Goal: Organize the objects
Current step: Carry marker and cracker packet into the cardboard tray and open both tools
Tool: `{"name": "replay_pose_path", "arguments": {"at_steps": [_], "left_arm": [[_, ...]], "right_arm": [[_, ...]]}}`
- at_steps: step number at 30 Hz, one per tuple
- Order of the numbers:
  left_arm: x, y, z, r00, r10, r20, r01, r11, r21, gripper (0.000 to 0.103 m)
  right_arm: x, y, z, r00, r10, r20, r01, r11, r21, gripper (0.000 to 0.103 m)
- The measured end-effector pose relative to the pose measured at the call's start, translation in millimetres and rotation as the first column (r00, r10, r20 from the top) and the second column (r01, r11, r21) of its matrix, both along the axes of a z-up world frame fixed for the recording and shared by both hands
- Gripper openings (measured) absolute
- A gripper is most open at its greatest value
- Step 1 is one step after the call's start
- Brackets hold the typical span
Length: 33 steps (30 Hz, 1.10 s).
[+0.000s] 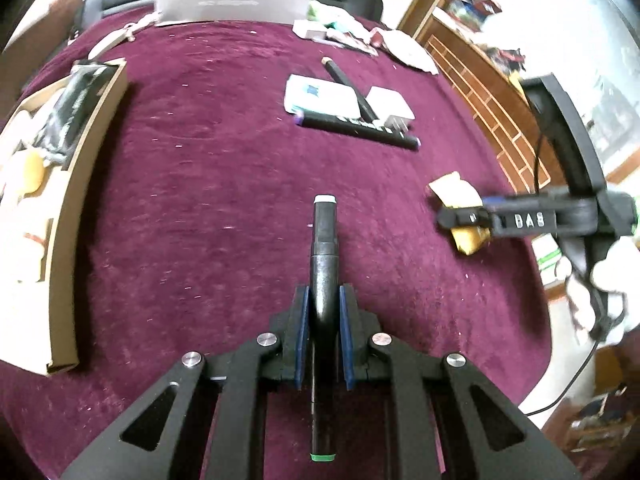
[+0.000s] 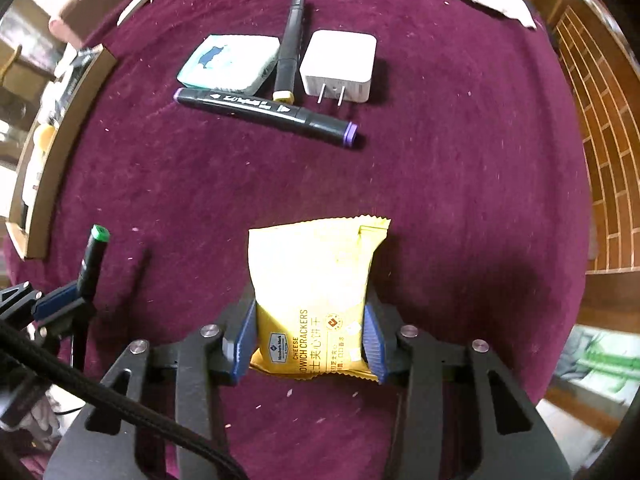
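While the left hand-held gripper (image 1: 324, 332) clamps a black marker (image 1: 324, 248) above the maroon counter (image 1: 200, 200), the right hand-held gripper (image 2: 310, 338) presses its blue pads against a yellow cracker packet (image 2: 316, 280). Another marker (image 2: 264, 114), a charger (image 2: 340, 66) and a cardboard box (image 1: 68, 216) lie beyond.

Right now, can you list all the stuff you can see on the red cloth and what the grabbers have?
Markers: three, black; one in the left gripper, two crossed mid-cloth.
Cracker packet: one, yellow, in the right gripper.
Charger: one, white, beside the markers.
Tissue pack: one, white and blue, left of the markers.
Cardboard box: one, brown, left edge, holding items.
Cloth: one, dark red, under everything.
Left gripper: black, shut on a marker.
Right gripper: black, shut on the packet.
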<state>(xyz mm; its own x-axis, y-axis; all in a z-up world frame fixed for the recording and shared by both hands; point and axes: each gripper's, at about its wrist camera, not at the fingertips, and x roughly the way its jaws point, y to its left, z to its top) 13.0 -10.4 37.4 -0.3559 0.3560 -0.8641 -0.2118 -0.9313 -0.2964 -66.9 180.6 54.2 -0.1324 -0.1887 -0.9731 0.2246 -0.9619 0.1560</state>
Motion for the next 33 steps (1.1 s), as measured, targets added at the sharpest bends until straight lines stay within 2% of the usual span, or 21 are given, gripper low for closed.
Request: {"name": "replay_pose_path", "arguments": {"at_steps": [4,11,24,33], "left_arm": [[0.9,-13.8,10.6,1.000,0.022,-0.022,-0.022,1.000,-0.008,0.011],[2.2,-37.3,28.8,0.998,0.040,-0.052,-0.042,0.999,-0.033,0.011],[-3.6,-117.1,46.0,0.990,0.117,-0.077,-0.122,0.990,-0.073,0.012],[-14.5,-186.2,43.0,0.983,0.167,-0.074,-0.174,0.981,-0.092,0.012]], "right_arm": [[22.8,-7.0,4.9,1.000,-0.024,-0.005,0.023,0.998,-0.061,0.043],[33.4,-27.8,9.8,1.000,-0.017,0.022,0.020,0.987,-0.160,0.043],[28.3,-116.5,30.4,0.999,0.030,0.023,-0.023,0.963,-0.268,0.044],[18.3,-191.2,42.0,0.997,0.072,0.027,-0.059,0.945,-0.323,0.044]]}}
